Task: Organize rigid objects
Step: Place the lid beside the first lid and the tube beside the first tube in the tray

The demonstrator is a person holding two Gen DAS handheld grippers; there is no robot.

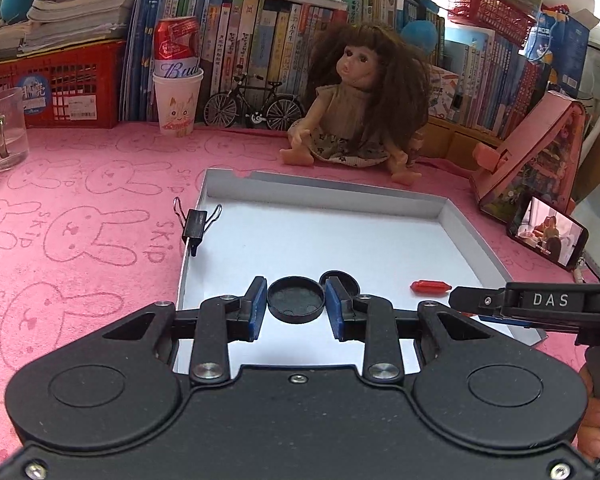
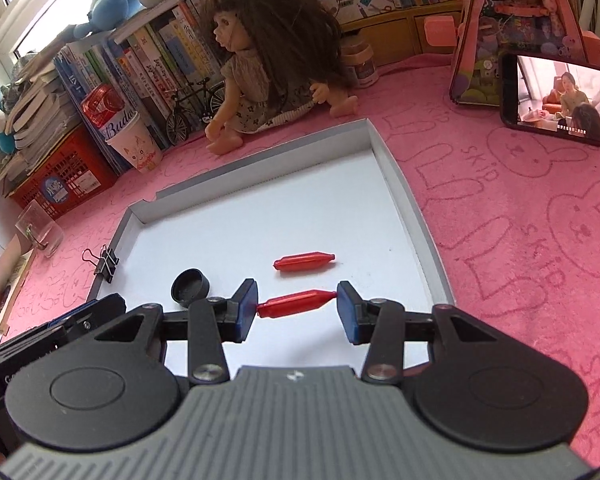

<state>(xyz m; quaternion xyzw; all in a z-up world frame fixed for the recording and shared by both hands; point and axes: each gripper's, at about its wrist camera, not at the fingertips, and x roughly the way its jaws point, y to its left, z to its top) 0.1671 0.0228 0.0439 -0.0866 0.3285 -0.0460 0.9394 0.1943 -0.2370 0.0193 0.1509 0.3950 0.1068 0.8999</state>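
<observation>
A white shallow box lid lies on the pink cloth. My left gripper holds a black round cap between its blue pads, low over the lid. A second black cap lies in the lid just behind it. My right gripper is shut end to end on a red spindle-shaped piece. Another red piece lies in the lid beyond it. The right gripper also shows at the right edge of the left wrist view.
A black binder clip is clipped on the lid's left wall. A doll, a toy bicycle, a cup with a can, a glass mug, a phone and books surround the lid.
</observation>
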